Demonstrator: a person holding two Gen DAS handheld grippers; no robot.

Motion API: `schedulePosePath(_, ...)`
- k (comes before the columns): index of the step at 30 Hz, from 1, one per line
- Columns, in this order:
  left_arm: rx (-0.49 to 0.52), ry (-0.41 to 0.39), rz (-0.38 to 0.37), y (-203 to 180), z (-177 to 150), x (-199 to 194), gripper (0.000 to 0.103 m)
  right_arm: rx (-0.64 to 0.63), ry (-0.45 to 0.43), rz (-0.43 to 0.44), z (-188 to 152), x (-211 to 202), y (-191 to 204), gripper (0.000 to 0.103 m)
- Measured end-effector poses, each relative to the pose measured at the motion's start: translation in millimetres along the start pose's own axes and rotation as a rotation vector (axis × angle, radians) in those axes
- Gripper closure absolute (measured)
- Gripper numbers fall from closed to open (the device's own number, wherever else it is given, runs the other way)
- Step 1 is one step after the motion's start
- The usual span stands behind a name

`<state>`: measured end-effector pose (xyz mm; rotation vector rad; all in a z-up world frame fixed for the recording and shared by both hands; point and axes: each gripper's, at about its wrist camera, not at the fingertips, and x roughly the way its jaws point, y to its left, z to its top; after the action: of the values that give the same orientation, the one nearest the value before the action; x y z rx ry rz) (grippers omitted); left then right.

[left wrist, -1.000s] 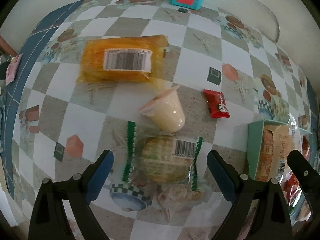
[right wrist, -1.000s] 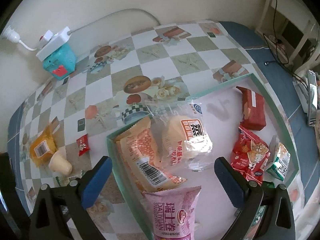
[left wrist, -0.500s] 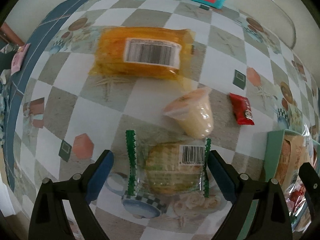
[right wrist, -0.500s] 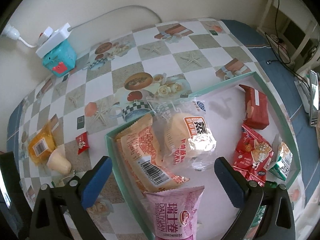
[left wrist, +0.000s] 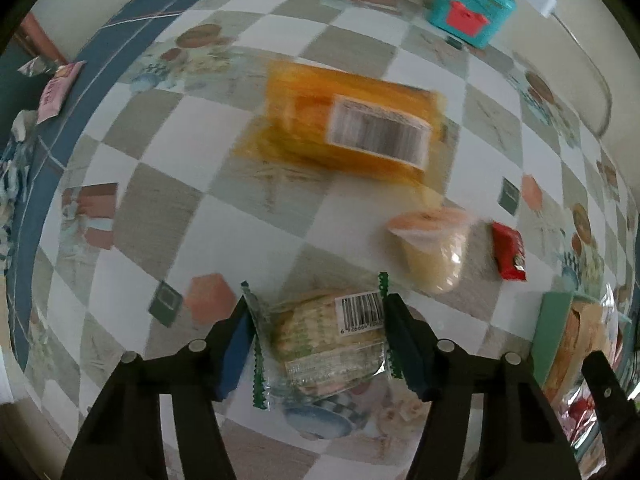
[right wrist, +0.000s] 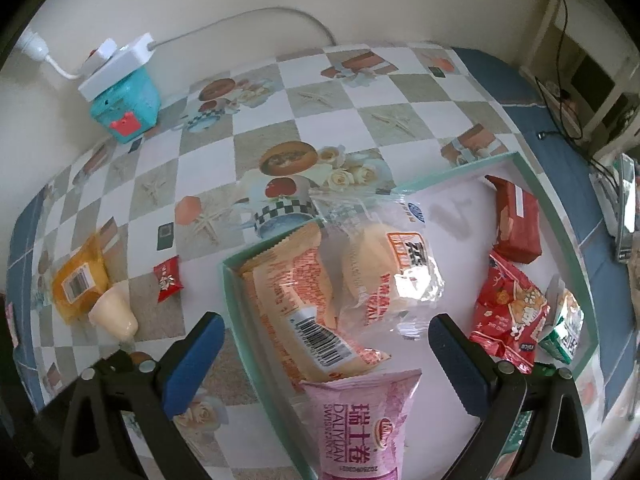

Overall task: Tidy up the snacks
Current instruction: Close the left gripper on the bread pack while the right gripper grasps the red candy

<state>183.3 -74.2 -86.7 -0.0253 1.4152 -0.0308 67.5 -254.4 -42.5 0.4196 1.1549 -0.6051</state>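
Step in hand: pickup of the clear-wrapped round cake with green zigzag seams (left wrist: 324,340). The left gripper (left wrist: 318,346) has its blue-padded fingers (left wrist: 236,350) pressed against both sealed ends of the packet, so it reads as clamped on the wrapper; the packet sits on or just above the checkered tablecloth (left wrist: 168,216), and I cannot tell whether it is lifted. The frame is motion-blurred.

Other loose snacks on the cloth: orange plastic-wrapped cake with barcode label (left wrist: 352,128), cream-coloured jelly cup on its side (left wrist: 434,248), and a small red candy sachet (left wrist: 509,250) just beside the cup. A teal toy box with a red front (left wrist: 470,4) stands at the far edge by the wall.

The right gripper (right wrist: 320,360) hovers with fingers spread wide and nothing between them, above the near corner of the teal-rimmed shallow tray (right wrist: 568,240). The tray holds an orange-printed bread bag (right wrist: 304,304), a clear-bagged bun (right wrist: 396,268), a pink Swiss roll packet (right wrist: 360,420), a red printed snack bag (right wrist: 508,316) and a dark red bar (right wrist: 516,220).

Next move, as a judgement: lift the packet clear and carry it right, over the tray's rim, to a bare white patch. The grip is on thin seams only, so it could slip or crumple.
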Motion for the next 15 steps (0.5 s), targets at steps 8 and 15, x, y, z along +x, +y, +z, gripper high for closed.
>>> schedulePosePath(8,-0.106,-0.023,-0.013,35,16,-11,0.041,-0.069,-0.05,0.027,-3,-7,26,0.0)
schedulePosePath(15,-0.173,-0.067,-0.043,62,32,-28,0.042,-0.145,-0.11,0.061,-7,-13,54,0.0)
